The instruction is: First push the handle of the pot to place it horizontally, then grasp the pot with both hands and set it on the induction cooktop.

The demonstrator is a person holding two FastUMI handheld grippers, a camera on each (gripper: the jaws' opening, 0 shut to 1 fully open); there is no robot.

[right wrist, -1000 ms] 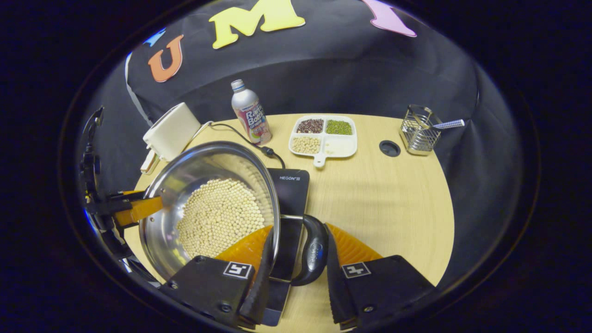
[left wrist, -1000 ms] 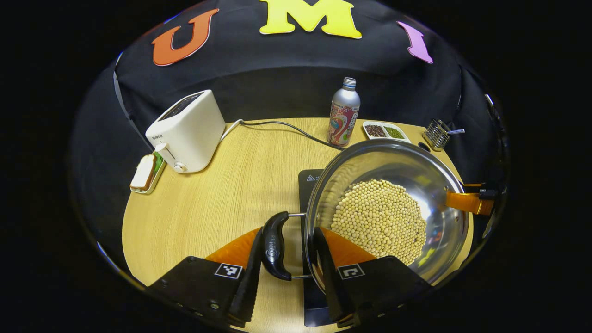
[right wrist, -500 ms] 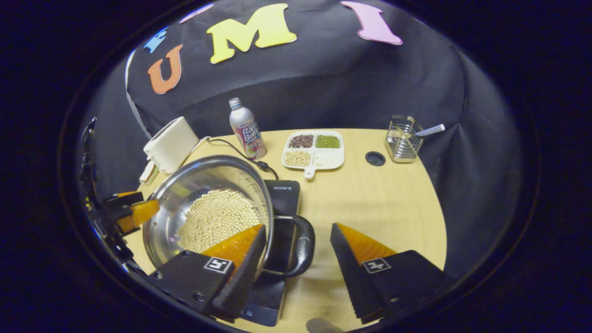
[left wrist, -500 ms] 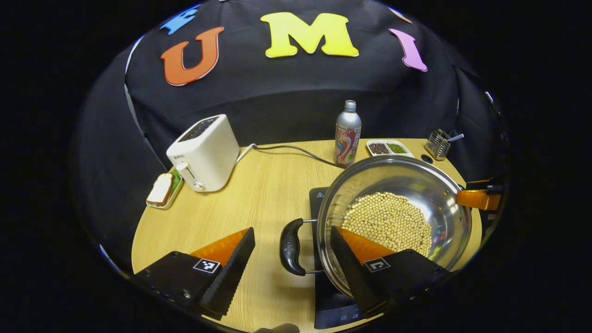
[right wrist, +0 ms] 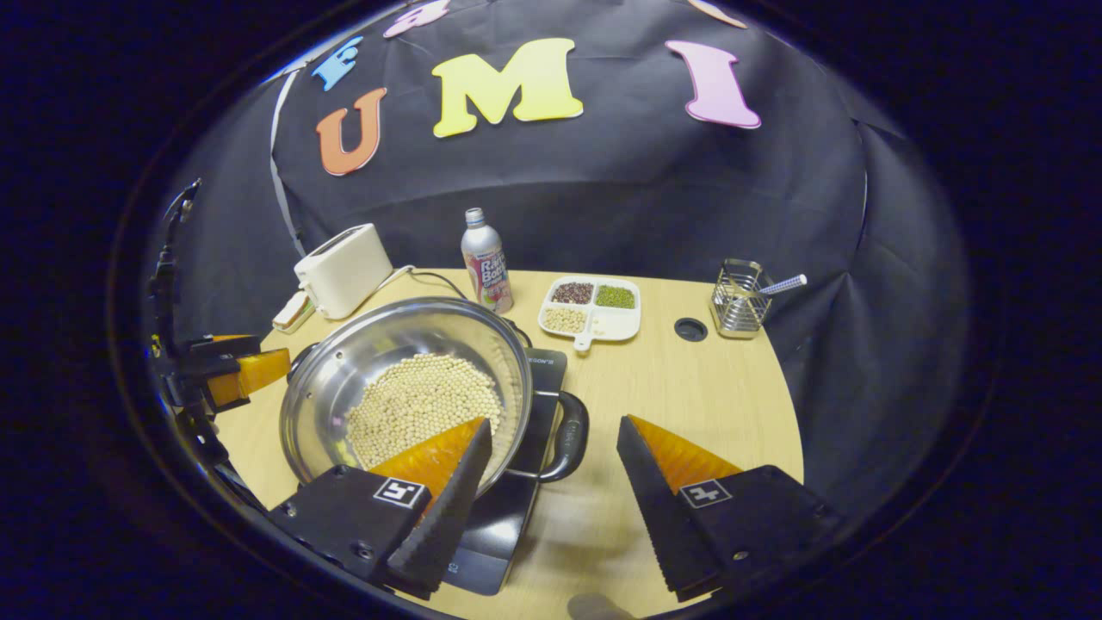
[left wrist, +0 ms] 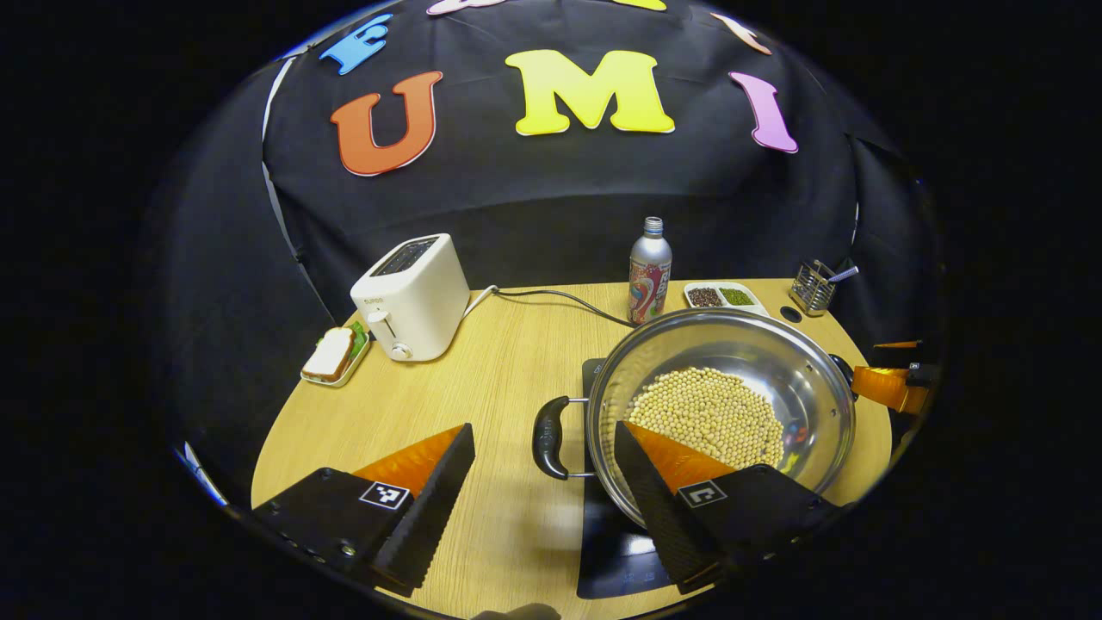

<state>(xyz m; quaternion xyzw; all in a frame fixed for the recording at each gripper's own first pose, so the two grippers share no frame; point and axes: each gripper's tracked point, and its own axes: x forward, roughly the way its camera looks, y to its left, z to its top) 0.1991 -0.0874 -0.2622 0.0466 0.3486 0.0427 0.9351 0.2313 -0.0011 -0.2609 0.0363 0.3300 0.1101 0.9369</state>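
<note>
A steel pot (left wrist: 775,353) filled with soybeans (left wrist: 706,413) sits on the black induction cooktop (left wrist: 620,551), its two black handles pointing left and right. In the left gripper view my left gripper (left wrist: 544,428) is open and drawn back; the pot's handle (left wrist: 548,437) lies ahead between the spread fingers, untouched. The right gripper (left wrist: 887,387) shows at the pot's far side. In the right gripper view my right gripper (right wrist: 554,424) is open, with the other handle (right wrist: 572,435) ahead of it, free. The pot (right wrist: 387,340), the cooktop (right wrist: 508,517) and the left gripper (right wrist: 232,375) appear there too.
On the wooden table stand a white toaster (left wrist: 413,297) with a cable, a sandwich plate (left wrist: 334,355), a bottle (left wrist: 648,271), a divided dish of beans (right wrist: 594,306) and a wire holder (right wrist: 740,297). A round hole (right wrist: 690,328) is in the tabletop.
Both grippers opened and let go of the pot's handles, then drew back and up. The pot now rests on the cooktop and looks smaller in both views.
</note>
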